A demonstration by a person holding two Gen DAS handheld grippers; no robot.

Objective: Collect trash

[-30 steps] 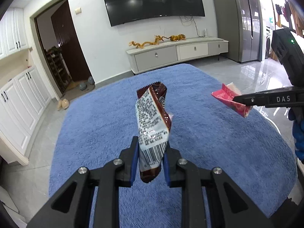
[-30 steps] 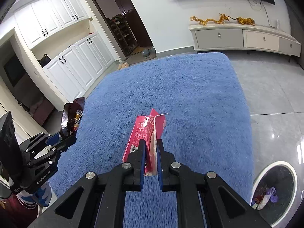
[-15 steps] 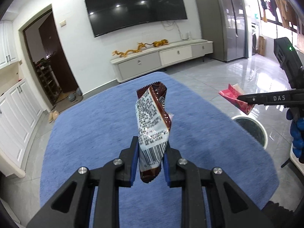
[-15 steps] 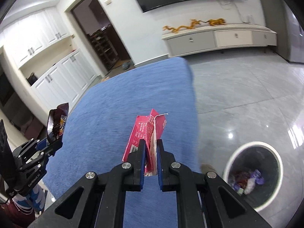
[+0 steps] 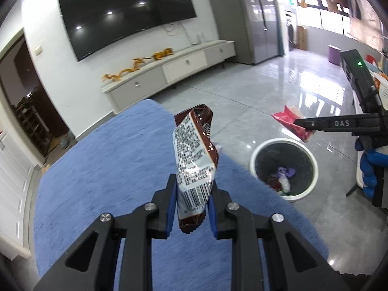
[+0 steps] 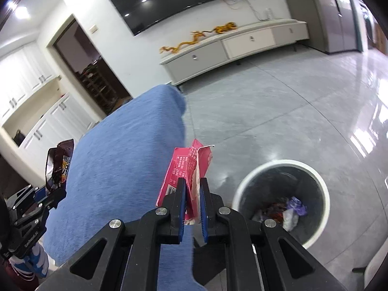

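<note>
L tool (image 5: 190, 208) pinched brown wrapper (image 5: 195, 155), R tool (image 6: 192, 206) pinched pink wrapper (image 6: 189, 174); both held upright, near white bin (image 6: 322, 189), prob. for drop-in.

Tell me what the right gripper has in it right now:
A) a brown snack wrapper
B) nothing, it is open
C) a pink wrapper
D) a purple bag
C: in the right wrist view the right gripper is shut on a pink wrapper, near the trash bin, while the brown snack wrapper sits in the left gripper.
</note>
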